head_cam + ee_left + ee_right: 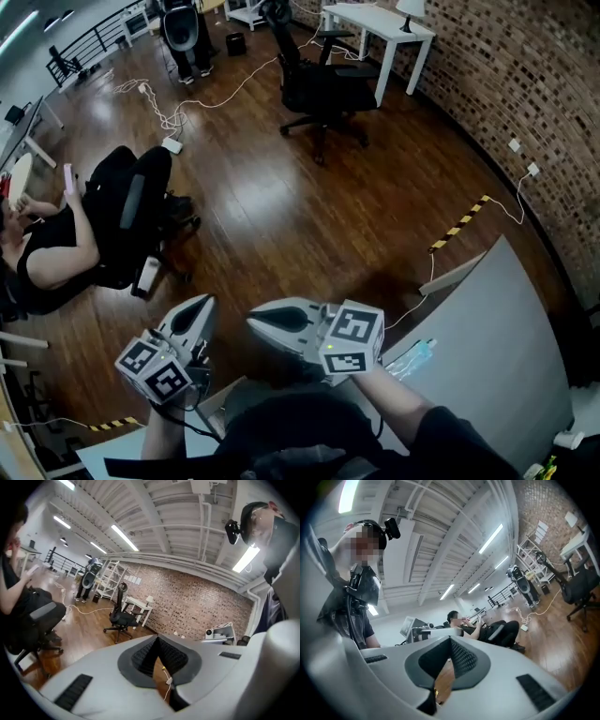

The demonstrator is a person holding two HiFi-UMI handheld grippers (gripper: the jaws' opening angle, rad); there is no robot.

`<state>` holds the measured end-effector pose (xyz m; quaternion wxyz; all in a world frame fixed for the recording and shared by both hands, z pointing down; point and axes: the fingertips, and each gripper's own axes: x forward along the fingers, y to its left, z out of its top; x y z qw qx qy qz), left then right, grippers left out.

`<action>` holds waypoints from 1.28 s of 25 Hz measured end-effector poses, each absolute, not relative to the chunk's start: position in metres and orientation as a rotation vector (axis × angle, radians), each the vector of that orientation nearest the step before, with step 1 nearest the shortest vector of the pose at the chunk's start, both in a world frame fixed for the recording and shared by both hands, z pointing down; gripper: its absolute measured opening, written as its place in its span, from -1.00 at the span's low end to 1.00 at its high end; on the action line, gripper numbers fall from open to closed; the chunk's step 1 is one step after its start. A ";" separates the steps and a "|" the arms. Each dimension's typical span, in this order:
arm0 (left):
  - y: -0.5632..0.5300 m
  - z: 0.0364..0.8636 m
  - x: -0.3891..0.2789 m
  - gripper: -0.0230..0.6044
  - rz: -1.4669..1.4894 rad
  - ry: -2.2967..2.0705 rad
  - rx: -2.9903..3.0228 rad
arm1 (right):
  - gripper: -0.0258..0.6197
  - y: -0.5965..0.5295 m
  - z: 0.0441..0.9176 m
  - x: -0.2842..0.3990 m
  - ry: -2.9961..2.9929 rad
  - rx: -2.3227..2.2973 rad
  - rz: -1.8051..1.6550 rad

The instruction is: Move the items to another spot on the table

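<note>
Items (412, 358) for this task are barely in sight: the head view shows only one, a clear, blue-tinted thing that may be a pack or a small bottle, though it is too small to tell which. It lies near the near-left edge of the grey table (497, 366). Nothing is touching it.

Both grippers are held off the table, out over the wooden floor (281, 206) and in front of the person's body. The left gripper (201, 304) points up and away. Its own view looks across the room at a brick wall and an office chair (119, 618), with its jaws pressed together and nothing between them. The right gripper (257, 321) points to the left, well apart from the item. Its jaws are also pressed together on nothing, and its view faces a seated person (487, 627) across the room.

By this showing, no step of the move is in hand. No item is gripped, so this looks like a pause or the moment before the first reach.

The next move would call for swinging a gripper, probably the right one as the nearer, back over the table. Its jaws would then have to spread and come down around the item before closing. If the item is a soft pack, a light, centred pinch seems wise.
</note>
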<state>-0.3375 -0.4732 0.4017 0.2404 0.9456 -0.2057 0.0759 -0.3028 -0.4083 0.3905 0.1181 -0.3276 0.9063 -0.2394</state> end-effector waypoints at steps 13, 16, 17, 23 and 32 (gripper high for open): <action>-0.505 0.389 -0.278 -0.89 0.240 -0.325 2.734 | -0.98 -0.428 0.390 -0.259 2.524 -1.132 -0.655; -0.527 0.388 -0.269 -0.89 0.244 -0.294 2.765 | -0.98 -0.451 0.387 -0.251 2.512 -1.165 -0.646; -0.536 0.390 -0.268 -0.89 0.240 -0.287 2.767 | -0.98 -0.459 0.387 -0.250 2.508 -1.173 -0.643; -0.602 0.398 -0.266 -0.89 0.150 -0.242 2.736 | -0.98 -0.518 0.387 -0.256 2.529 -1.169 -0.648; -0.702 0.408 -0.284 -0.89 0.033 -0.211 2.651 | -0.99 -0.617 0.379 -0.278 2.614 -1.218 -0.623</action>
